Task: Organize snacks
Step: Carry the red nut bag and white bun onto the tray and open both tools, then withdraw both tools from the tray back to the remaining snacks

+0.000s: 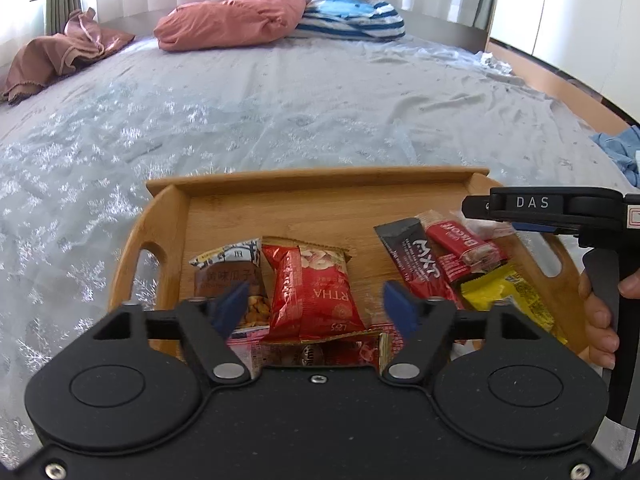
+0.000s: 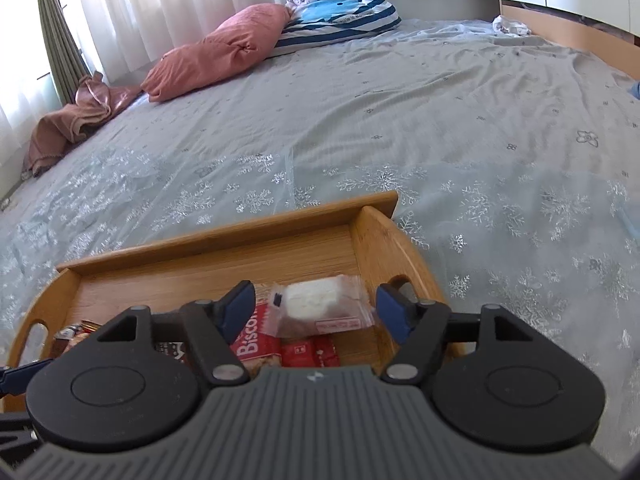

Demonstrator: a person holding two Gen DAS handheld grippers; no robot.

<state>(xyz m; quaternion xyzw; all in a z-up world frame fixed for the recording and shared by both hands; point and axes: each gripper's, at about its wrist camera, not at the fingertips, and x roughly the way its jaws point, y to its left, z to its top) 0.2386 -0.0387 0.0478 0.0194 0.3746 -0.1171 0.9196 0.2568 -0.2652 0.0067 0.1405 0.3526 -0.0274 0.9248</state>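
Observation:
A bamboo tray (image 1: 320, 178) lies on the bed with several snack packets in it. My left gripper (image 1: 316, 302) is open, its blue pads either side of a red nut packet (image 1: 316, 292) without touching it. A brown seed packet (image 1: 232, 268) lies to the left. To the right are a black bar (image 1: 416, 264), a red biscuit pack (image 1: 460, 248) and a yellow packet (image 1: 508, 296). My right gripper (image 2: 316, 306) is open over the tray's (image 2: 240, 236) right end. A clear-wrapped white cake (image 2: 316, 308) lies between its pads, untouched, resting on red biscuit packs (image 2: 256, 348).
The tray rests on a grey snowflake-print bedsheet (image 1: 280, 112). A pink pillow (image 1: 232, 20), a striped pillow (image 1: 352, 16) and brown cloth (image 1: 56, 60) lie at the far side. Blue fabric (image 1: 620, 152) sits at the right. A hand (image 1: 600, 320) grips the other tool's handle by the tray.

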